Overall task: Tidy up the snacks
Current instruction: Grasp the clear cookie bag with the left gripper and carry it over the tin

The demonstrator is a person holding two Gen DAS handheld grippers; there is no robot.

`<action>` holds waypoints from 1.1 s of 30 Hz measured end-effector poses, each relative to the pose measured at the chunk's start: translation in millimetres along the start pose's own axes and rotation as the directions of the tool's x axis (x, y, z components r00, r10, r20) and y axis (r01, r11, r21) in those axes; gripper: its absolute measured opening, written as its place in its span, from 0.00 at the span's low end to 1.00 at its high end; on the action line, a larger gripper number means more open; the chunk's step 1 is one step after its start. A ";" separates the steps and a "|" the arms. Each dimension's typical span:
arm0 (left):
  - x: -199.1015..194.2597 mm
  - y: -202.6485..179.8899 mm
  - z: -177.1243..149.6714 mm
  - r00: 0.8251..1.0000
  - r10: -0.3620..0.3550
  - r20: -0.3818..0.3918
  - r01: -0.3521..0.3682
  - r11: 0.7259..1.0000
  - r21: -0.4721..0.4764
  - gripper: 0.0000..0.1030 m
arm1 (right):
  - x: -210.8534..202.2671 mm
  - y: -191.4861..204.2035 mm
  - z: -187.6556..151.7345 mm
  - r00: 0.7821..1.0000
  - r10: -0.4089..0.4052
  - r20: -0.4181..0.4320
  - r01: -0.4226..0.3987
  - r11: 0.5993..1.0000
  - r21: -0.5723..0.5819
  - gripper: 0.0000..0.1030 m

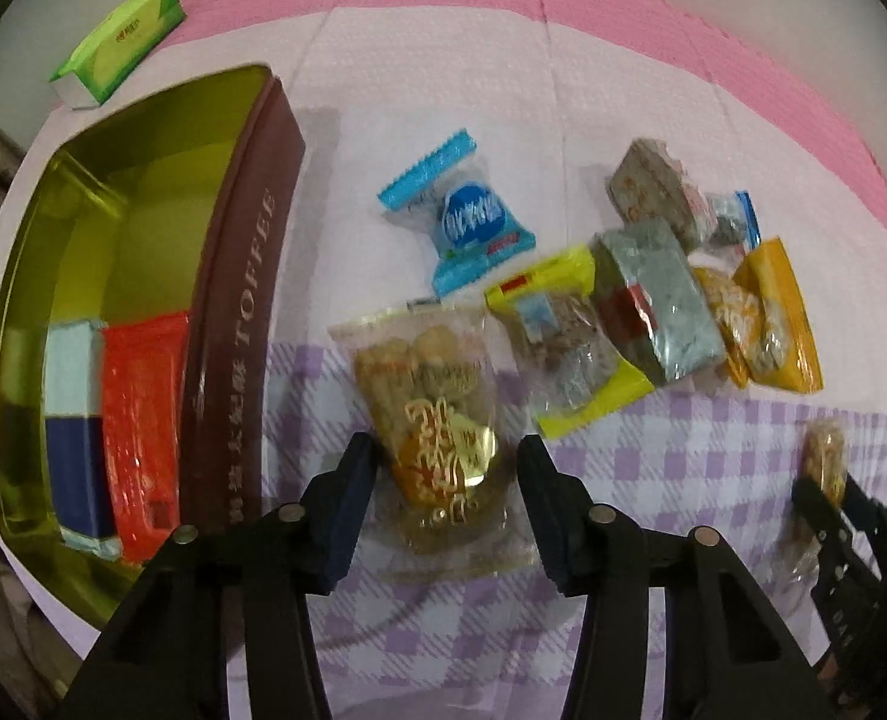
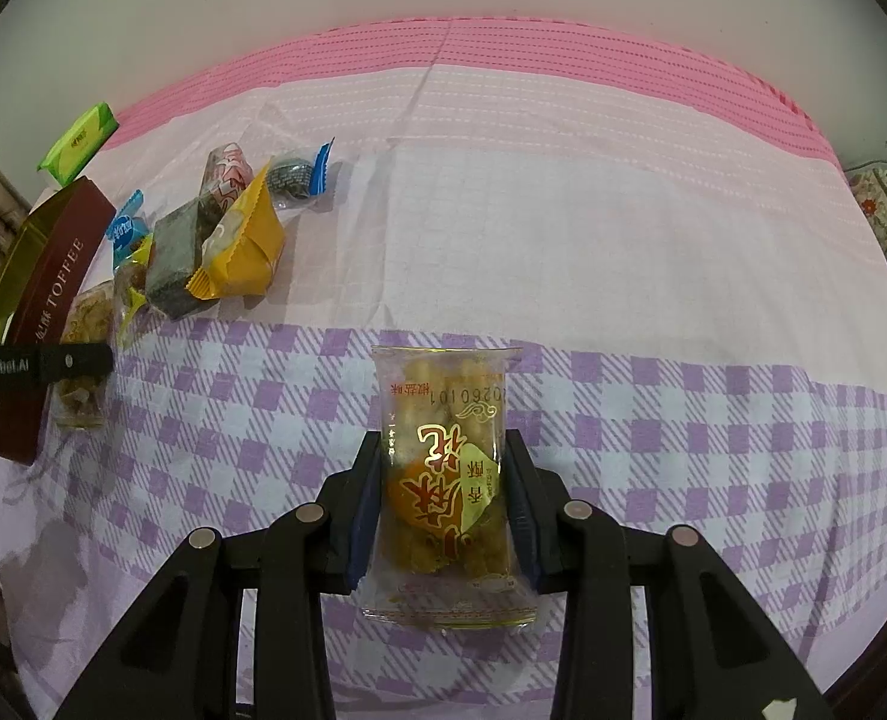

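Note:
A brown toffee tin (image 1: 227, 324) with a gold inside stands open at the left and holds a red packet (image 1: 140, 426) and a blue-and-white packet (image 1: 74, 420). My left gripper (image 1: 446, 483) is open around a clear packet of golden pastry (image 1: 437, 420) lying on the cloth; the pads are apart from it. My right gripper (image 2: 443, 510) is shut on a second clear pastry packet (image 2: 446, 480), also visible in the left wrist view (image 1: 824, 462). A pile of loose snacks (image 1: 653, 294) lies beyond, with a blue candy (image 1: 461, 222).
A green packet (image 1: 122, 39) lies past the tin at the back left. The table has a pink, white and purple-checked cloth (image 2: 623, 240). In the right wrist view the snack pile (image 2: 221, 240) and the tin (image 2: 47, 294) are far left.

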State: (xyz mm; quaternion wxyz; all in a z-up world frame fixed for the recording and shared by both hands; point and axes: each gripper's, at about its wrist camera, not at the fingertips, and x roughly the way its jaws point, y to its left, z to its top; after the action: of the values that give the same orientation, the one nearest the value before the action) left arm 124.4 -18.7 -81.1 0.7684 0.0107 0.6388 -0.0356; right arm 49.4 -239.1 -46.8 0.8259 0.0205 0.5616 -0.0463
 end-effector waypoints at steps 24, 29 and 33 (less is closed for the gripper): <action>-37.8 -16.5 -13.4 0.999 -0.019 0.045 0.015 0.995 0.095 0.40 | -0.1 2.1 -0.9 1.000 -0.031 -0.004 0.031 0.999 -0.014 0.36; -61.0 -14.9 -21.1 0.996 -0.061 0.059 0.055 0.993 0.108 0.40 | 0.3 3.4 -0.9 0.999 -0.034 -0.002 0.033 0.999 -0.020 0.36; -74.7 -9.0 -24.0 0.992 -0.114 0.056 0.108 0.989 0.097 0.40 | -1.9 -2.0 -2.9 0.999 -0.036 0.000 0.036 0.999 -0.021 0.36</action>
State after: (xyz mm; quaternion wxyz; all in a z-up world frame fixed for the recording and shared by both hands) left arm 86.7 -23.0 -11.9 0.7830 0.0100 0.6123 -0.1088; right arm 45.8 -240.7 -46.1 0.8250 0.0016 0.5624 -0.0550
